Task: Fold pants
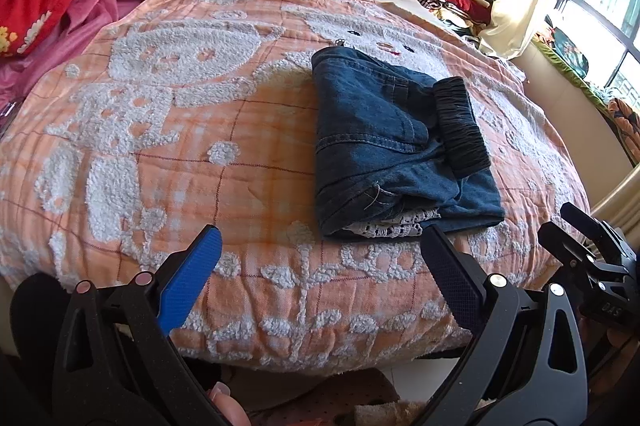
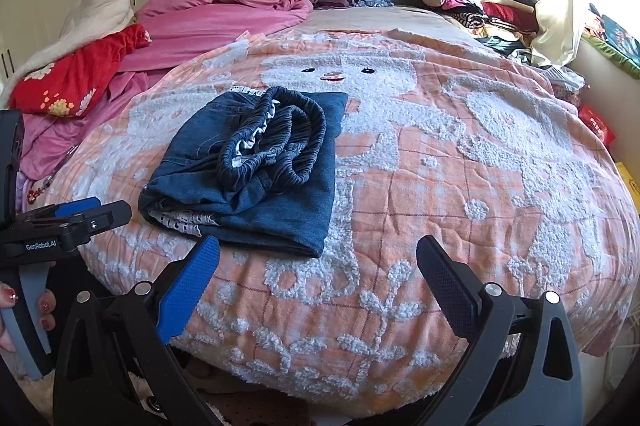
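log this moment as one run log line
step: fold done | pants: folded on blanket | left gripper: open, empty | right gripper: open, empty

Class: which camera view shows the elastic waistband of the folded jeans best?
The right wrist view: the waistband lies face-on atop the jeans, its open loop and white lining visible. The left wrist view shows only a dark gathered band from the side.

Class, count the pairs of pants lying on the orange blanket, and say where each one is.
1. The folded denim pants lie on the blanket, ahead of the left gripper and right gripper. None show elsewhere on it.
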`<state>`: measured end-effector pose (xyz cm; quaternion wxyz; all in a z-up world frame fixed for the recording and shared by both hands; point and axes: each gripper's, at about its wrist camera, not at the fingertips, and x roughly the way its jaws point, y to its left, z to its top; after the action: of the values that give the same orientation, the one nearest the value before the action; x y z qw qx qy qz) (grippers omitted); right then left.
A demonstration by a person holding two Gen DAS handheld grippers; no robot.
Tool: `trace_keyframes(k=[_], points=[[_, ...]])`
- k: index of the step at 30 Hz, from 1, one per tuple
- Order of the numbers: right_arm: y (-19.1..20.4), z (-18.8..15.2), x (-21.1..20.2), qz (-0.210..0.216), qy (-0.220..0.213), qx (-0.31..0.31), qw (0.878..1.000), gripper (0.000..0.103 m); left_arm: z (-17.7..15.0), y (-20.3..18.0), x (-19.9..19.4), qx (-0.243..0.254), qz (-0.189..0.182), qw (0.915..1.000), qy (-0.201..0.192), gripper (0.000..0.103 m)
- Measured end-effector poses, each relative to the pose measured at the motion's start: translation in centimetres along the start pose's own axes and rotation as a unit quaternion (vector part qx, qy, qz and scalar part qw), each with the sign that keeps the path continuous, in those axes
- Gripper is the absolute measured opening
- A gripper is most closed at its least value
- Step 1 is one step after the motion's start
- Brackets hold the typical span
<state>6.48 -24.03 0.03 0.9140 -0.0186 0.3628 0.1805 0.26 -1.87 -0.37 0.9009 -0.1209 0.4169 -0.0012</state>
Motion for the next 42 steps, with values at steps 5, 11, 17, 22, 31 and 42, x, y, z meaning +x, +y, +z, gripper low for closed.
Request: trace_keyframes(k=[5, 11, 17, 22, 31, 42], points=[[0.0, -0.1, 0.0, -0.002, 0.001, 0.001, 1.000, 0.098, 0.0, -0.1, 0.0, -0.003, -0.008, 1.0000, 0.005, 0.093], [0.0, -0.1, 0.0, -0.002, 0.002, 0.001, 1.000, 0.098, 0.0, 0.0, 0.1, -0.010, -0.016, 0.9998, 0.010, 0.093], [0.0, -0.1, 0.1, -0.003, 0.003, 0.001, 1.000, 0.098, 0.1, 0.0, 0.0, -0.007, -0.007, 0.9999, 0.007, 0.093], [0.0, -0.1, 0.1, -0.003, 0.003, 0.000, 1.000, 0.098, 0.1, 0.1, -0.1, -0.009, -0.009, 0.9999, 0.009, 0.093], [0.0, -0.1, 0.1, -0.003, 0.003, 0.001, 1.000, 0.098, 0.0, 0.1, 0.0, -0.005, -0.007, 0.9999, 0.011, 0.093], [-1.6, 0.6, 0.7, -0.012, 0.009, 0.011, 1.000, 0.098, 0.5, 0.0, 0.4, 0.013, 0.005, 0.9998, 0.014, 0.093]])
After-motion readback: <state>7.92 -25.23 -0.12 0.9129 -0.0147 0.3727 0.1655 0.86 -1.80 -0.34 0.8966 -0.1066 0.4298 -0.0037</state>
